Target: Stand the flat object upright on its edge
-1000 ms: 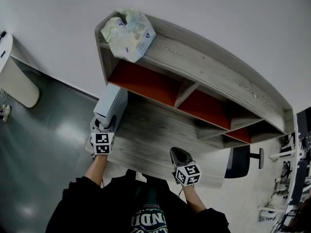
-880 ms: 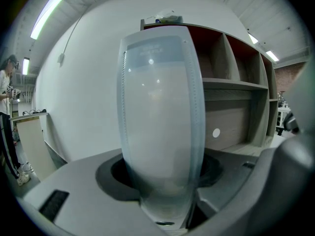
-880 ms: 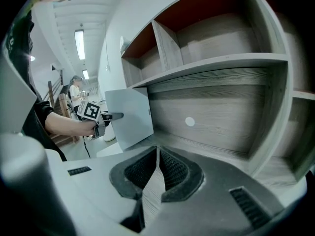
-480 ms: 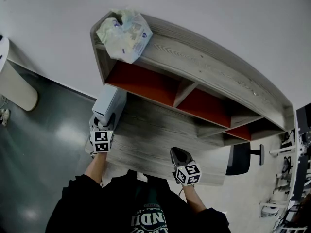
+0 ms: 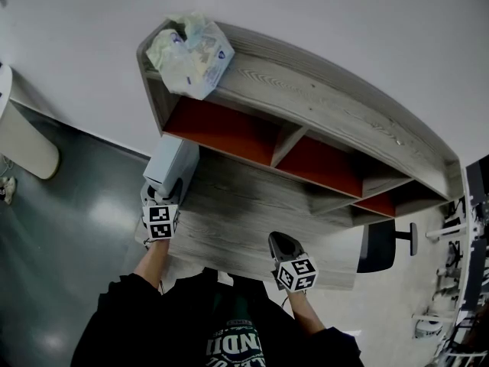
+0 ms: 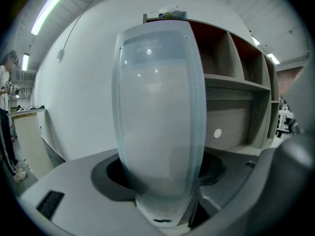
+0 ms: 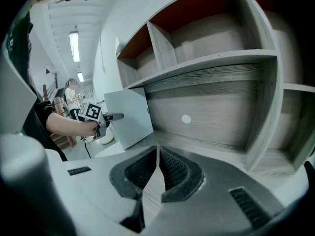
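Already the flat, pale grey rectangular box (image 5: pixel 173 164) stood upright on one narrow edge at the left end of the grey wood-grain bench (image 5: pixel 244 216). It rose straight up between the fingers (image 6: pixel 69 191) of the left gripper (image 5: pixel 169 193). Those fingers had just been opening and stood wide, one on either side of the box's broad faces. Their dark pads seemed to sit just off it rather than pressing, so the box looked to be carrying its own weight.

Well apart to the other side, the right gripper (image 5: pixel 280 240) hovered over bare bench, its ribbed fingers (image 7: pixel 173 173) closed together on nothing.

By that showing, the standing-up itself was done. What seemed left was to draw the left fingers back clear of the box without brushing it. A tall, thin box so near the bench's end would likely tip easily.
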`<state>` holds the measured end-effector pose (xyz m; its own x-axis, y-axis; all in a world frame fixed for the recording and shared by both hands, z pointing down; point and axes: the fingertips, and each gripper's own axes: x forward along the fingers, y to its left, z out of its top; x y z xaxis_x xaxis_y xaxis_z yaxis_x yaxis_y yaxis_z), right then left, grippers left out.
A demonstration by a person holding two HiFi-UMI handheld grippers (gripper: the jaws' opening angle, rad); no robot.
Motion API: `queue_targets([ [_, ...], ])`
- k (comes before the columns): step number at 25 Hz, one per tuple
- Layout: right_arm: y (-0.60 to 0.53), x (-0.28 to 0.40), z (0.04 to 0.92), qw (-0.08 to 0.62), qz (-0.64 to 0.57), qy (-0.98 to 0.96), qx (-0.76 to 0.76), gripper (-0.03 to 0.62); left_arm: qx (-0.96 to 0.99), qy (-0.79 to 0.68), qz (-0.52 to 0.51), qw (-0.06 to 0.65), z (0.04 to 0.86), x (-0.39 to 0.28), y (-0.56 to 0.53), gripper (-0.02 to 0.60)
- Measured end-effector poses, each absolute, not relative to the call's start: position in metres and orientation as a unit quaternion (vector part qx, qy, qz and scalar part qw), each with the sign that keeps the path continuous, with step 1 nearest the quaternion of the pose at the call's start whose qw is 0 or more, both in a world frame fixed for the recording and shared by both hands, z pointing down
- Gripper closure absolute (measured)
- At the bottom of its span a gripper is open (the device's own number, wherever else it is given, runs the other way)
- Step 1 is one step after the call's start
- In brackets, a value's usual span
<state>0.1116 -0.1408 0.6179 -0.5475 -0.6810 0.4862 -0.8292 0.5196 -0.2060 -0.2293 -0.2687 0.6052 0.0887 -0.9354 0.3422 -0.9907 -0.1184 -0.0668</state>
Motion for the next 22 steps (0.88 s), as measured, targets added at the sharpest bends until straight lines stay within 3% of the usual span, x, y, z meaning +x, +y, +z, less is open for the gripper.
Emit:
queue_targets([
  [22,-0.131,0.103,0.613,0.142,0.213,-0.858,0.446,0.551,0.755,-0.631,0.117,0.138,0.589,-0.221,-0.222,0.246],
])
